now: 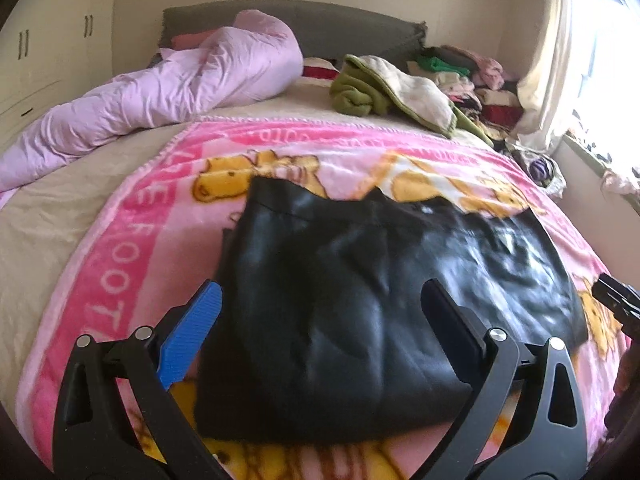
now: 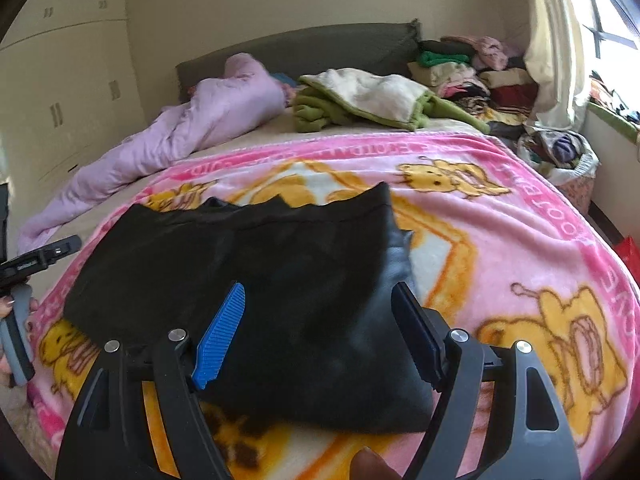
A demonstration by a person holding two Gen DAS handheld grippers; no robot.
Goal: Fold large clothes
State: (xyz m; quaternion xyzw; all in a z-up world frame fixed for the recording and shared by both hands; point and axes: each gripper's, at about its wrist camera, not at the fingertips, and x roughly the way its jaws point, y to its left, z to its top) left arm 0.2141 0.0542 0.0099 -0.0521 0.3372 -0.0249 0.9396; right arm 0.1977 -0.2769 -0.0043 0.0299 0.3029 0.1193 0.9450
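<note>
Bedroom, bed (image 1: 48, 216) spread with pink cartoon blanket (image 1: 132, 232): folding station

Left to right: lilac duvet (image 1: 160, 88) bunched aside, clearing room; left hand-held gripper (image 1: 320, 320) released, jaws wide over black garment (image 1: 360, 300), which lies part-folded flat mid-blanket; right hand-held gripper (image 2: 320, 328) likewise released above its near edge, probably poised for another fold; green-cream throw (image 2: 360, 100) and stacked clothes (image 2: 472, 72) beyond

One black garment (image 1: 360, 300) lay on one pink blanket (image 1: 132, 240). Two grippers, left (image 1: 320, 328) and right (image 2: 320, 328). One lilac duvet (image 1: 160, 92) sat far left.
</note>
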